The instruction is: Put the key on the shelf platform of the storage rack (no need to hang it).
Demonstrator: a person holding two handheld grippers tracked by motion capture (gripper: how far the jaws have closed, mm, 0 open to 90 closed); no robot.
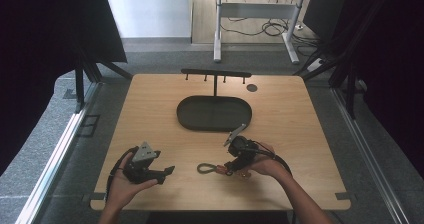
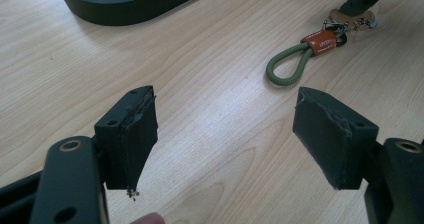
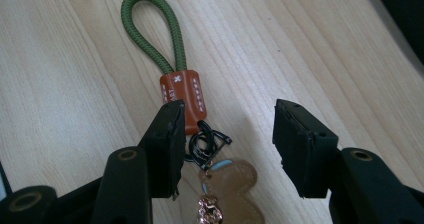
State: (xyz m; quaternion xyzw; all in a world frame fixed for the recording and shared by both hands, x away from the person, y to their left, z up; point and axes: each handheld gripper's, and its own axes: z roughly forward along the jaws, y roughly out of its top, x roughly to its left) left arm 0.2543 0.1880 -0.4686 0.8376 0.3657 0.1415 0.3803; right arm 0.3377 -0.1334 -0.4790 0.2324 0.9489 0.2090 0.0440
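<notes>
I take the tray [image 1: 214, 113] as my landmark: a dark oval dish lying at the middle of the wooden table [image 1: 150, 104]. Just behind the tray a thin post carries a black bar with small pegs, a rack [image 1: 216, 74] standing upright. Beside the rack's right end a small dark disc [image 1: 252, 88] lies flat on the wood. Nothing stands between the tray and the keychain; the stretch of table there is bare wood.

The keychain [image 1: 214, 168] lies flat on the table on the near side of the tray, a little right of the tray's middle and well apart from it. It has a green cord loop [image 3: 150, 29] pinched into an orange sleeve [image 3: 183, 96] with white lettering. Black metal rings [image 3: 206, 143] link the sleeve to a tan leather charm [image 3: 230, 189] with a pale blue edge, and a small shiny piece hangs at the charm's lower end.

My right gripper [image 3: 225, 134] hovers low over the keychain, jaws apart, one jaw covering the edge of the orange sleeve, the rings and charm lying between them; nothing is pinched. My left gripper [image 2: 225, 134] sits near the tray's left front, jaws spread wide over bare wood, holding nothing.
</notes>
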